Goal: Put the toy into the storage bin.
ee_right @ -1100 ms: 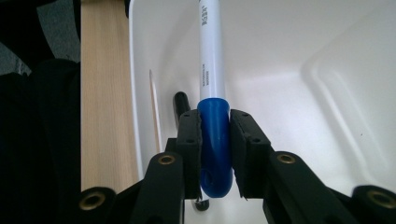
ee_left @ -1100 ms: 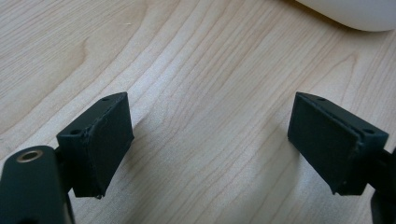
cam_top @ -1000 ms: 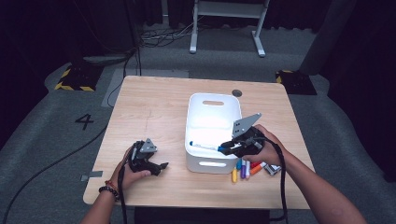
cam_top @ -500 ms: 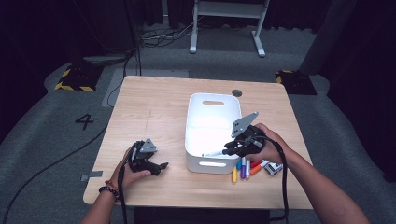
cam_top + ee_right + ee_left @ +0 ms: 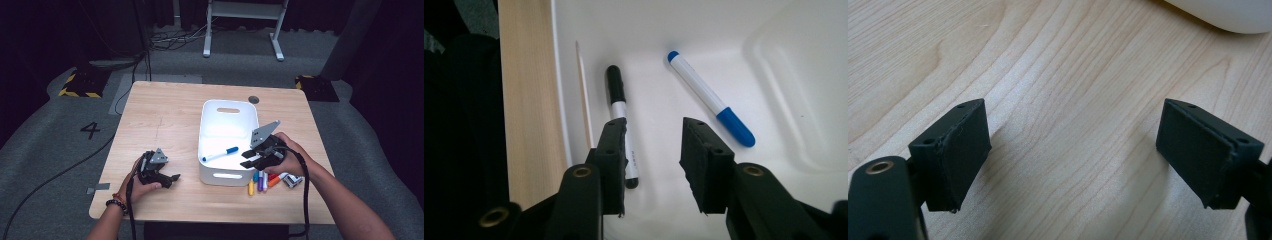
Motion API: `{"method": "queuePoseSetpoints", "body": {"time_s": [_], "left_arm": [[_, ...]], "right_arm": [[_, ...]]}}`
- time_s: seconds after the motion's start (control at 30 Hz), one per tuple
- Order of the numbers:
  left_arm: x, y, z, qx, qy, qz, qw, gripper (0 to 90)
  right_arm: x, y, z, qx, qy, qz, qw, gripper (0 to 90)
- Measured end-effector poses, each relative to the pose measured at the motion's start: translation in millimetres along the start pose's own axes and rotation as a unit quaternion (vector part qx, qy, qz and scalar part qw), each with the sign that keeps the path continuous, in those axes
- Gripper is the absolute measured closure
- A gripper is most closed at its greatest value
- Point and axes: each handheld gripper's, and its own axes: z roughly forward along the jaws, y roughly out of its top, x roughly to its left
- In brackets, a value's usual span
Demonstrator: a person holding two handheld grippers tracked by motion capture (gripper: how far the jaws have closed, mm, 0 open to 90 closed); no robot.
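A white bin (image 5: 229, 102) stands on the wooden table (image 5: 165, 115). My right gripper (image 5: 247, 159) hangs over the bin's near right corner, pointing into it. Its jaws have just been opening and now stand apart with nothing between them (image 5: 654, 125). Below them on the bin floor lie a black marker (image 5: 621, 125), close to the wall, and a blue-capped white marker (image 5: 711, 100) (image 5: 220, 153). My left gripper (image 5: 172, 177) rests low on the table left of the bin, open and empty (image 5: 1073, 135).
Several coloured markers (image 5: 260, 182) lie on the table in front of the bin's right corner, under my right hand. The bin's rounded wall (image 5: 1218, 12) is just beyond the left gripper. The table's front edge is near both forearms.
The right gripper's jaws were shut on a dark marker over the bin; now they stand apart and the black marker lies on the bin floor. The left hand has kept still.
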Motion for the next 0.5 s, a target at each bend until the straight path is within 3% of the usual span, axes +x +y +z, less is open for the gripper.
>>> {"method": "queuePoseSetpoints", "body": {"time_s": [0.1, 0.13, 0.2, 0.27, 0.37, 0.4, 0.5], "left_arm": [[0.0, 0.0, 0.0, 0.0, 0.0, 0.0, 1.0, 14.3], [0.0, 0.0, 0.0, 0.0, 0.0, 0.0, 1.0, 14.3], [0.0, -0.1, 0.1, -0.001, 0.0, 0.0, 1.0, 14.3], [0.1, 0.0, 0.0, 0.0, 0.0, 0.0, 1.0, 14.3], [0.0, 0.0, 0.0, 0.0, 0.0, 0.0, 1.0, 14.3], [0.0, 0.0, 0.0, 0.0, 0.0, 0.0, 1.0, 14.3], [0.0, 0.0, 0.0, 0.0, 0.0, 0.0, 1.0, 14.3]], "right_arm": [[-0.7, -4.0, -6.6, -0.016, -0.013, -0.001, 0.9998, 61.0], [-1.8, -9.7, -16.1, -0.041, -0.021, -0.005, 0.9989, 60.9], [-2.6, -12.9, -21.1, -0.055, -0.027, -0.004, 0.9981, 60.4], [-4.0, -21.7, -33.6, -0.075, -0.052, -0.005, 0.9959, 59.3], [-9.8, -39.5, -49.5, -0.112, -0.076, 0.017, 0.9907, 59.1], [-9.8, -39.5, -49.5, -0.112, -0.076, 0.017, 0.9907, 59.1], [-22.8, -64.6, -59.0, -0.124, -0.115, 0.039, 0.9849, 60.1]]}}
